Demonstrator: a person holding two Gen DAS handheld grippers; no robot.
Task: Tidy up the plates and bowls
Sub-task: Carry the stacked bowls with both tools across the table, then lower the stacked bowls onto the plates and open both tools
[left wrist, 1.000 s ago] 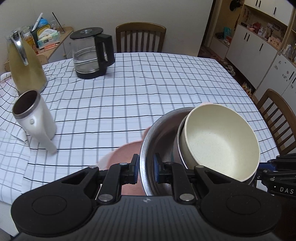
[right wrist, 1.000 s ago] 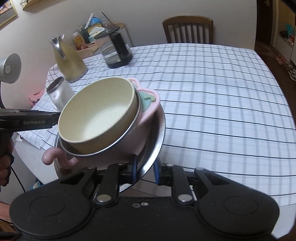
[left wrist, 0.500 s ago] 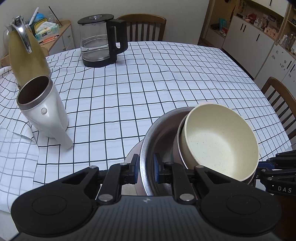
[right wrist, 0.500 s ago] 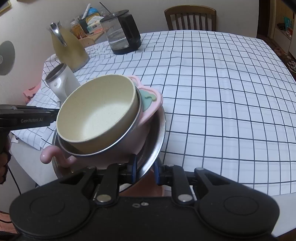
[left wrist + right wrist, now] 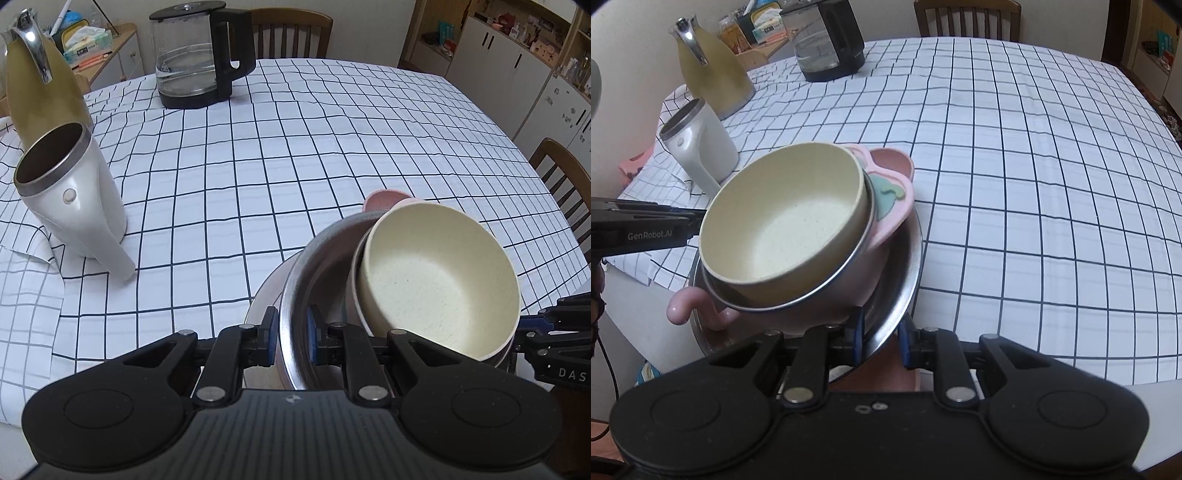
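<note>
**Both claws on one rim, the stack low over the cloth**

I had my left gripper (image 5: pixel 290 341) pinched almost shut on the near rim of the steel plate (image 5: pixel 295 295), one pad inside the lip and one outside. My right gripper (image 5: pixel 881 341) was clamped just as narrowly on the opposite edge of that same plate. On it sat the whole stack: a pink dish (image 5: pixel 894 195) with a curled handle, a steel bowl (image 5: pixel 827 291) nested in that, and the cream bowl (image 5: pixel 439 280) on top, leaning toward my left side. The stack hung over the near edge of the checked tablecloth (image 5: pixel 295 155), partly past the table's edge, and whether it touched the cloth I could not tell.

As I judged it, the step was setting the load down. Doing it well meant keeping both hands level with each other so the tilted cream bowl would not slide, and bringing the plate further over the table. It also meant staying well clear of the white jug (image 5: pixel 74 199), and letting go only once the plate lay flat.
</note>
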